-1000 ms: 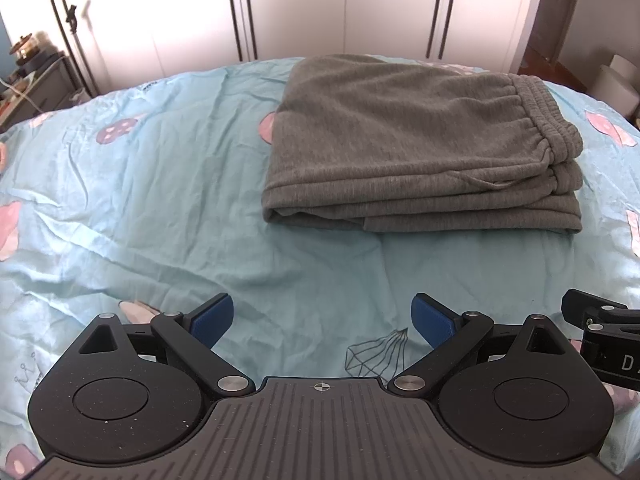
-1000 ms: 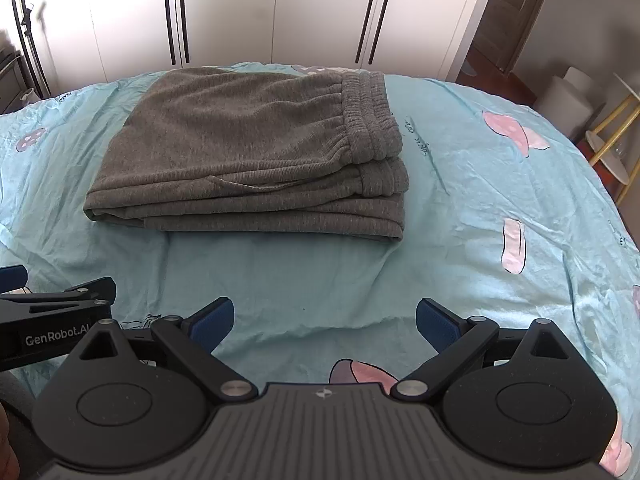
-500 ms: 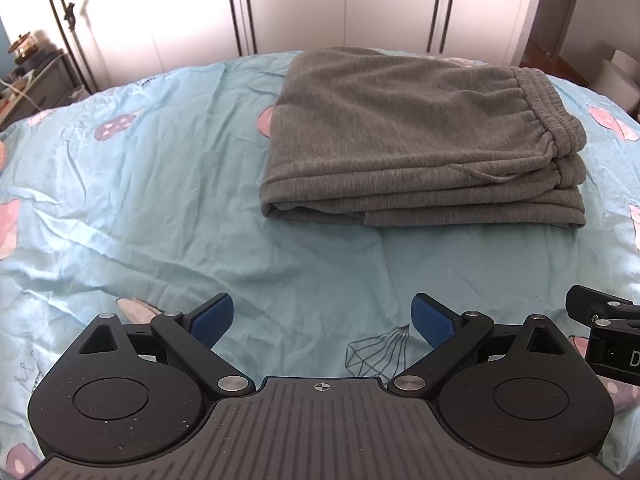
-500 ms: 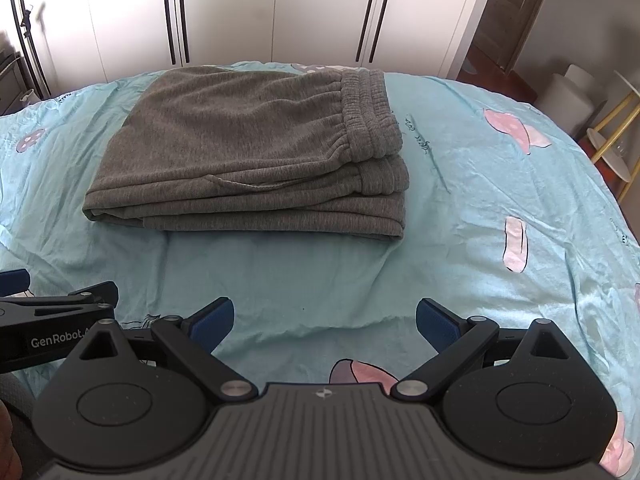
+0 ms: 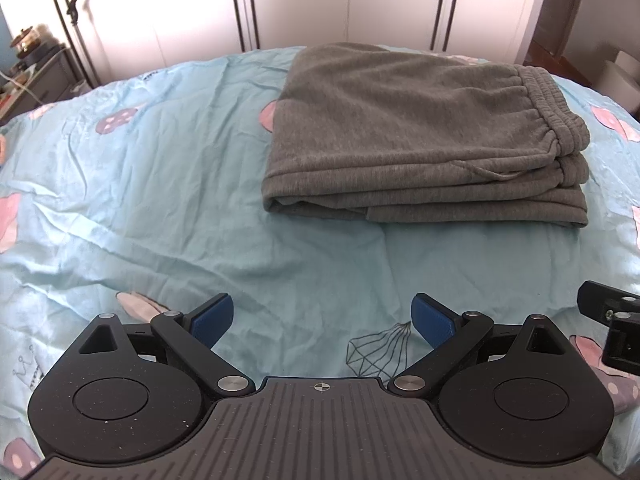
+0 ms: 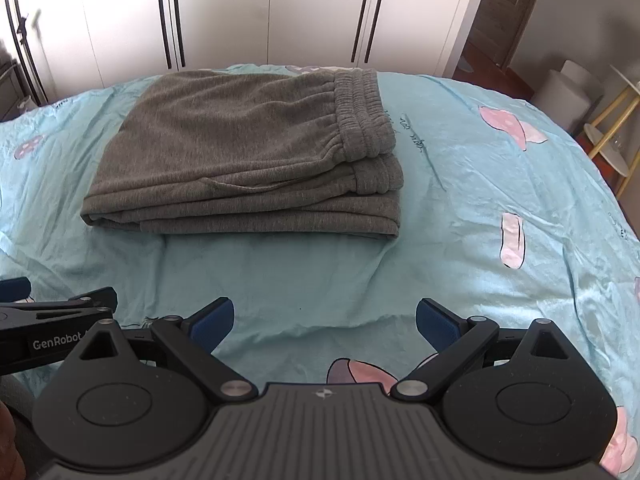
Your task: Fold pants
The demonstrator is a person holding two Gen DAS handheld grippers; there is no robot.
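Grey sweatpants (image 5: 424, 132) lie folded in a flat stack on the light blue bedsheet, the elastic waistband on the right side. The right wrist view shows the same pants (image 6: 248, 152) ahead and slightly left. My left gripper (image 5: 322, 318) hovers open over bare sheet, well short of the pants' near edge. Over the sheet, equally far back from the stack, my right gripper (image 6: 325, 320) is open with nothing between its blue pads. Each gripper's body shows at the other view's edge.
The bedsheet (image 5: 140, 184) with pink mushroom prints covers the bed. White wardrobe doors (image 6: 280, 12) stand behind the bed. A dark side table (image 5: 36, 76) with items sits far left; a white bin (image 6: 568, 88) and a small round table (image 6: 612, 136) stand at right.
Both grippers have drawn back slightly from the folded pants. The pants have not moved and both grippers stay open.
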